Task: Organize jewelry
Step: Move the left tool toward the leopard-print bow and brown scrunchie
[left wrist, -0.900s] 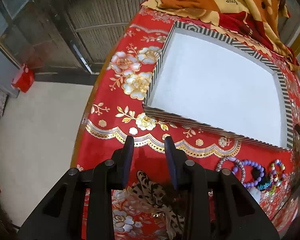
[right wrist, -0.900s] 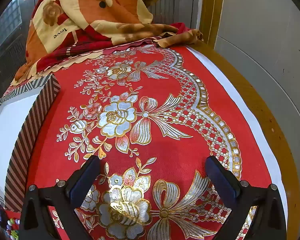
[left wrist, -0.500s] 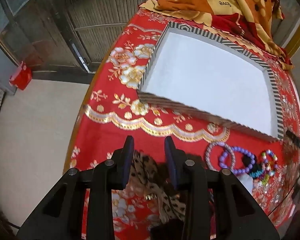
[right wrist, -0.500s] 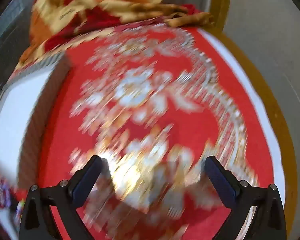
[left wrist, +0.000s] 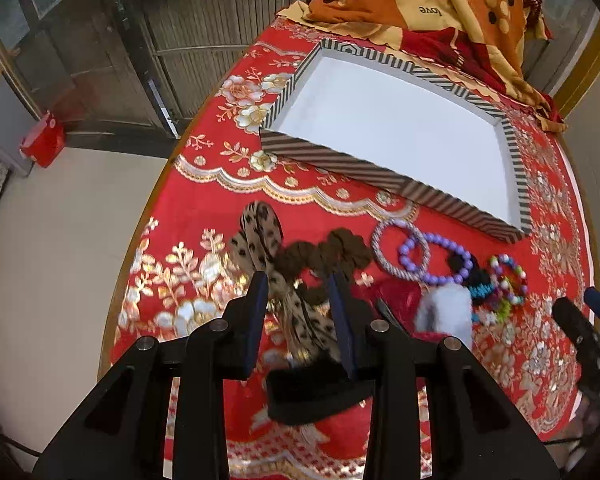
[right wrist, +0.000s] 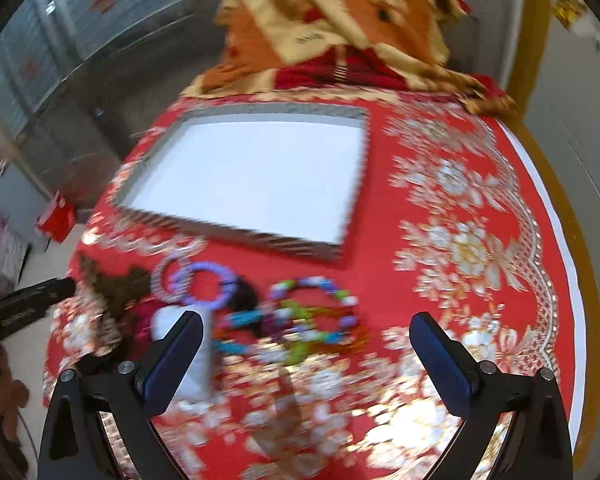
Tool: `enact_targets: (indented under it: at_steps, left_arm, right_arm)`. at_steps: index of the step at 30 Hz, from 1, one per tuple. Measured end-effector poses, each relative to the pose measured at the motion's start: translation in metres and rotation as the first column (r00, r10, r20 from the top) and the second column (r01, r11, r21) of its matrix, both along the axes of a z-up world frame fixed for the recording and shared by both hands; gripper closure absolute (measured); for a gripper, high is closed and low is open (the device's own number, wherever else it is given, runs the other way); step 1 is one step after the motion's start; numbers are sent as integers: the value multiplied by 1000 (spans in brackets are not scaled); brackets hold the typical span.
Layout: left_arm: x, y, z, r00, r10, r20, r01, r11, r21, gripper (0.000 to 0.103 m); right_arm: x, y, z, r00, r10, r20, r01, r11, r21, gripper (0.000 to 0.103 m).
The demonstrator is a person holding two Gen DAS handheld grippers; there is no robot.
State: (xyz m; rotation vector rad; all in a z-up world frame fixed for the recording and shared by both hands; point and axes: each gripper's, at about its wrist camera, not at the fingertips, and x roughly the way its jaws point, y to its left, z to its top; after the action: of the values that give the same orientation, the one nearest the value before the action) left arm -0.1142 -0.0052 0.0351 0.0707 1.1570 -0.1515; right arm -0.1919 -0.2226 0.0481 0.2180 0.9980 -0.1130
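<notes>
Your left claw (left wrist: 300, 292) points steeply down over the leopard-print hair bow (left wrist: 284, 280) on the red-clothed counter (left wrist: 204, 208), its fingers partly apart on either side of the bow, and you cannot tell whether they press it. Your right claw (right wrist: 306, 344) is spread wide with nothing between its fingers, above the multicoloured bead bracelet (right wrist: 316, 308). The jewelry lies in a row just in front of the striped tray (left wrist: 340, 160), with the purple bead bracelet (left wrist: 436, 256) near its front wall.

Before you, a red floral-clothed table (left wrist: 204, 200) carries a striped tray (left wrist: 364, 160), bead bracelets (left wrist: 432, 256), hair bows (left wrist: 276, 264) and a blanket (left wrist: 440, 4).
</notes>
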Motion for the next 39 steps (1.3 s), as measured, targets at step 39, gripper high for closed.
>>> enact_targets:
  at_steps: [39]
  left_arm:
    - [-28, 2, 15, 999, 35, 23, -34, 999, -5, 72]
  right_arm:
    - [0, 30, 8, 1000, 25, -20, -25, 999, -24, 0]
